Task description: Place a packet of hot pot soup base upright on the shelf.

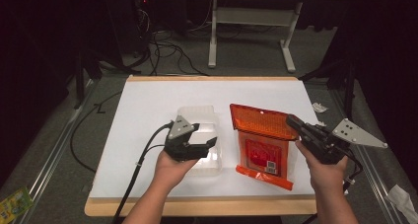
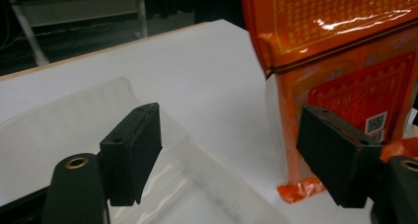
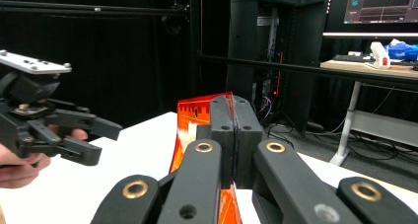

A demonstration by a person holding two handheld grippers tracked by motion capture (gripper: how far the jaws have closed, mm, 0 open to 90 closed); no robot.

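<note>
Orange plastic pouch (image 1: 261,140) lies on the white worktop (image 1: 148,105), right of centre in the high view, its upper edge lifted clear of the surface. The right claw (image 1: 292,121) is clenched on that raised upper right corner; in the right gripper view the jaws press together with the orange film (image 3: 197,116) pinched between them. A clear plastic container (image 1: 202,116) sits just left of the pouch, at frame centre. The left claw (image 1: 209,146) hangs released above the container's near end, jaws spread wide with nothing between them; the left gripper view shows the container (image 2: 74,115) below the left jaw and the pouch (image 2: 345,51) at the upper right. Neither jaw there touches either item.
</note>
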